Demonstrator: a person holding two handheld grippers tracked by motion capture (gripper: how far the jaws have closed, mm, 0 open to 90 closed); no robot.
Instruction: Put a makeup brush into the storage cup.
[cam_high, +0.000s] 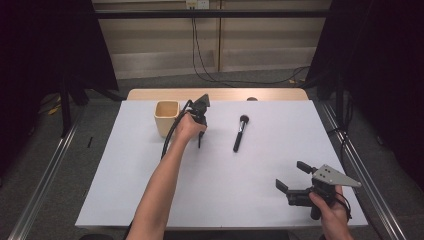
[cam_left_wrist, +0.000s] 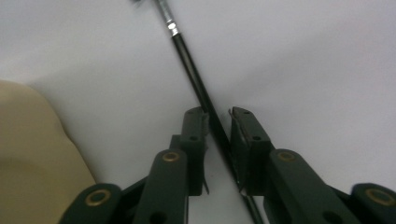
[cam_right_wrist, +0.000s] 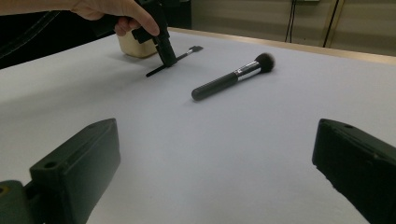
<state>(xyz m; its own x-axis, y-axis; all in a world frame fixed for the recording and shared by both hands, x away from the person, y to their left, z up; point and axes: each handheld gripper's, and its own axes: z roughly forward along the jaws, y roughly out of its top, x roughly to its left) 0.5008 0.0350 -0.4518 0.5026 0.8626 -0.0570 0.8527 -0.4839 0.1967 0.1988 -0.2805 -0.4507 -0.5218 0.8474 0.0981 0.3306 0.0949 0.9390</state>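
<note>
White tabletop (cam_high: 210, 190), dark curtains either side, pale wall panels behind. Left gripper (cam_high: 201, 131) tipped down beside square cream plastic cup (cam_high: 166, 116), jaws closed around slim black-handled brush with silver ferrule (cam_left_wrist: 187, 51), lifted at a slant, tip low near table. Right gripper (cam_high: 291, 176) near front right corner, jaws wide apart, holding nothing. Thick black powder brush with dark bristle head (cam_high: 239, 133) lying mid-table, between both grippers, well apart from each.
</note>
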